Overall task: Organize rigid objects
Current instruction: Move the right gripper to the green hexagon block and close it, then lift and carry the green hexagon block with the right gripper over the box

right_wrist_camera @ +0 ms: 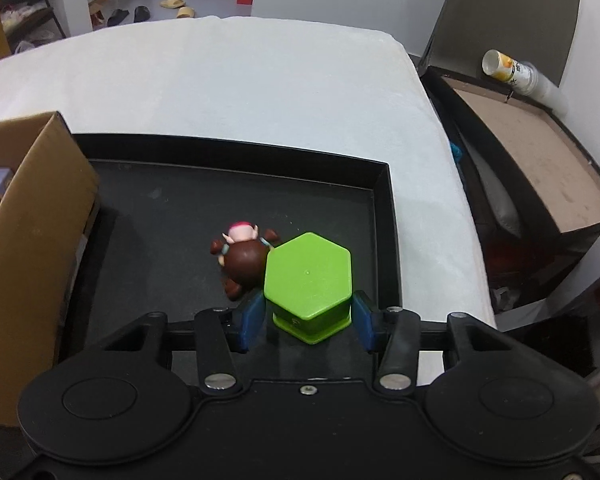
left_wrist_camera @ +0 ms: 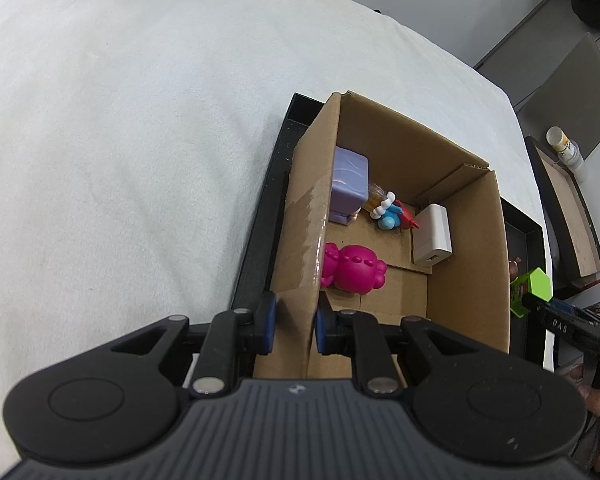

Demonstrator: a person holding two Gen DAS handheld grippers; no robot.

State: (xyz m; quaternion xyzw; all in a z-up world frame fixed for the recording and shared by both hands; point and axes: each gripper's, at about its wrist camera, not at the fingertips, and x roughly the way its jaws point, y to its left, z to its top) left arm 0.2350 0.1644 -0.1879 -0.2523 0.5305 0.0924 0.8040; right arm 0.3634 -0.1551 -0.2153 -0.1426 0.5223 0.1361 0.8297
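Between the blue pads of our right gripper (right_wrist_camera: 307, 322) sits the green hexagonal block (right_wrist_camera: 308, 280), upright on the floor of the black tray (right_wrist_camera: 384, 216); both pads press against its opposite sides, so we have it clenched. Just behind the block, touching its far-left edge, a brown figurine (right_wrist_camera: 242, 258) lies on the same tray floor. Our left gripper (left_wrist_camera: 295, 322) is pinched tight on the near-left wall of the cardboard box (left_wrist_camera: 468, 264), one pad outside and one inside. Down in that box we see a magenta figure (left_wrist_camera: 354, 268) close to the clamped wall, a lavender cube (left_wrist_camera: 350, 178) further back along it, a small blue and red toy (left_wrist_camera: 392, 212) beside the cube, and a white charger (left_wrist_camera: 434, 234) against the right wall. Everything rests on a white cloth (left_wrist_camera: 120, 140).
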